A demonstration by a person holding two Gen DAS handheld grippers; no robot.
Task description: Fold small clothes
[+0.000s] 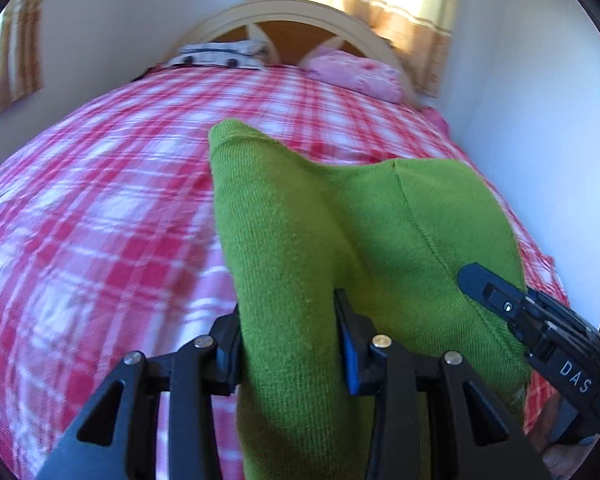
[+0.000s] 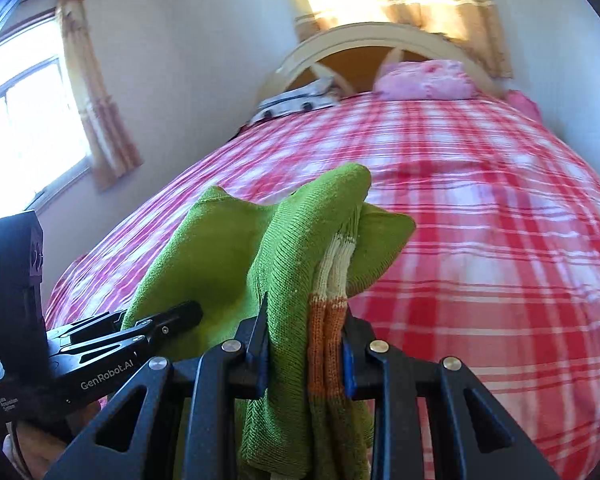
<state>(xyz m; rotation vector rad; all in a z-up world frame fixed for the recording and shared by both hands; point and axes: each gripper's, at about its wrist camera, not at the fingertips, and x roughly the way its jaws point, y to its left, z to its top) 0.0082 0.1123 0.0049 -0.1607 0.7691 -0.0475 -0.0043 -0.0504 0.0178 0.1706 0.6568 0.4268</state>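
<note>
both the left gripper (image 1: pixel 288 344) and right gripper (image 2: pixel 306 344) were clenched on the green knit garment (image 1: pixel 340 240), lower centre; soft, light, floppy, so edges seemed best to pinch.

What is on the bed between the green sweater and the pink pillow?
Nothing: only bare red-checked bedcover stretches from the green sweater up to the pink pillow. Both wrist views show it.
</note>
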